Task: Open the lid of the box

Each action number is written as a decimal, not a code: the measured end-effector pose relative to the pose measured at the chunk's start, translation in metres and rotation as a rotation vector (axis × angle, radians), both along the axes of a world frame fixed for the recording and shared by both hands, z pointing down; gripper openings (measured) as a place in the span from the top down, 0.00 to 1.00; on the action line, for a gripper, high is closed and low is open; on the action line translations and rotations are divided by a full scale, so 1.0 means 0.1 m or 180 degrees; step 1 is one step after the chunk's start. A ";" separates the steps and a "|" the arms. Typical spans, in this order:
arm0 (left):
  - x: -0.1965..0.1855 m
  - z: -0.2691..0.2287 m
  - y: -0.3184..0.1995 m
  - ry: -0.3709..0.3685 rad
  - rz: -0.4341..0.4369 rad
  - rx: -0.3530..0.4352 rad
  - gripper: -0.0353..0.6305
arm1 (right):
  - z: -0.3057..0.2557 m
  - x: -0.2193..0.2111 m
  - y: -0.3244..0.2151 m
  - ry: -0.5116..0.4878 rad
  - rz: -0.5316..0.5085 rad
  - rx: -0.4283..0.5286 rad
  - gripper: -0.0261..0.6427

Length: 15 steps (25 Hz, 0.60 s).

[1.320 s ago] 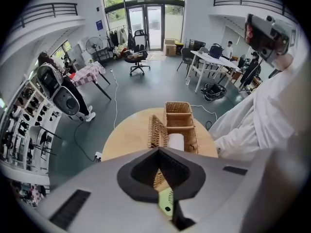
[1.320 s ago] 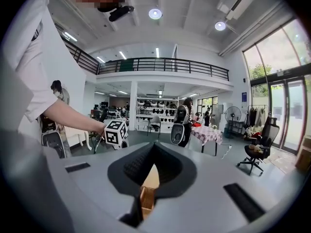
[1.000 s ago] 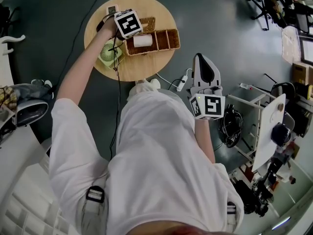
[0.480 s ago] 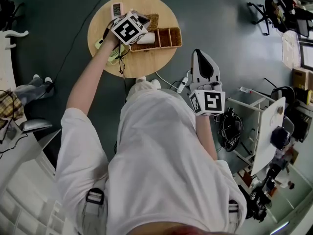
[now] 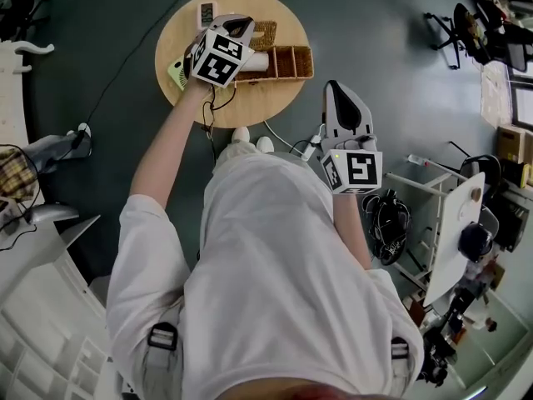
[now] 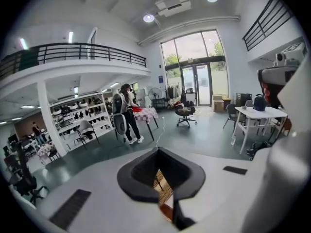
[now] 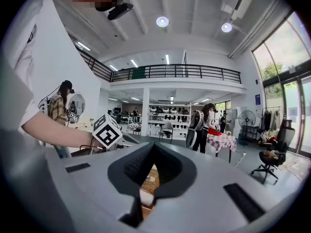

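A woven box (image 5: 287,62) with several compartments stands on the round wooden table (image 5: 258,98). A woven flap (image 5: 266,33) shows at its far left side, beside a white roll (image 5: 256,60). My left gripper (image 5: 241,23) hovers over the box's left end, raised and tilted, jaws shut with nothing seen between them. A strip of weave (image 6: 161,188) shows through its closed jaws. My right gripper (image 5: 340,86) is off the table to the right, above the floor, shut and empty. It points toward the box (image 7: 148,177).
A green fan (image 5: 177,72) and a small clock (image 5: 207,12) sit on the table's left part. Cables and a power strip (image 5: 312,144) lie on the floor near my feet. A white rack (image 5: 454,215) stands at right, an office chair (image 5: 445,15) farther off.
My left gripper has lifted from the box's left end and rolled, so its marker cube now sits higher over the table. The right gripper has shifted slightly.
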<state>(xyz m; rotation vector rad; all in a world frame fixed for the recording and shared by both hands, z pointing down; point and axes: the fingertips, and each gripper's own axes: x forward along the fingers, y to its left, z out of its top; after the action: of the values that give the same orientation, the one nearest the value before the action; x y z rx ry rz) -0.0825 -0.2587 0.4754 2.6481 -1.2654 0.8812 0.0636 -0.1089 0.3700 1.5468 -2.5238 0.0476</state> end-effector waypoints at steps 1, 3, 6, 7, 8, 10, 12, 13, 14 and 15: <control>-0.03 -0.05 0.01 0.0049 -0.0080 0.0090 0.95 | -0.01 -0.02 0.01 -0.0006 -0.0015 0.0004 0.96; -0.07 -0.17 0.06 0.0124 -0.0219 0.0297 0.95 | -0.03 -0.04 0.02 -0.0027 -0.0038 0.0028 0.96; -0.11 -0.38 0.16 0.0238 -0.0396 0.0665 0.95 | -0.09 -0.03 0.02 -0.0062 -0.0040 0.0119 0.96; -0.12 -0.46 0.21 0.0283 -0.0455 0.0801 0.95 | -0.11 -0.01 0.01 -0.0076 -0.0031 0.0154 0.96; -0.14 -0.54 0.27 0.0331 -0.0511 0.0938 0.95 | -0.13 0.01 0.00 -0.0091 -0.0021 0.0190 0.96; -0.17 -0.73 0.39 0.0435 -0.0618 0.1202 0.95 | -0.20 0.04 -0.02 -0.0122 -0.0003 0.0274 0.96; -0.20 -0.92 0.54 0.0594 -0.0722 0.1418 0.95 | -0.28 0.07 -0.03 -0.0141 0.0010 0.0370 0.96; -0.22 -1.01 0.61 0.0669 -0.0769 0.1506 0.95 | -0.32 0.09 -0.04 -0.0149 0.0018 0.0418 0.96; -0.24 -1.08 0.69 0.0734 -0.0809 0.1581 0.95 | -0.36 0.11 -0.04 -0.0156 0.0026 0.0466 0.96; -0.26 -1.13 0.77 0.0790 -0.0845 0.1638 0.95 | -0.39 0.13 -0.04 -0.0163 0.0034 0.0514 0.96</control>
<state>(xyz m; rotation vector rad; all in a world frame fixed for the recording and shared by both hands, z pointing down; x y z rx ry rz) -0.1084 -0.1818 0.3620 2.7158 -1.9168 0.1953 0.0762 -0.1130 0.3311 1.6371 -2.6166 -0.1194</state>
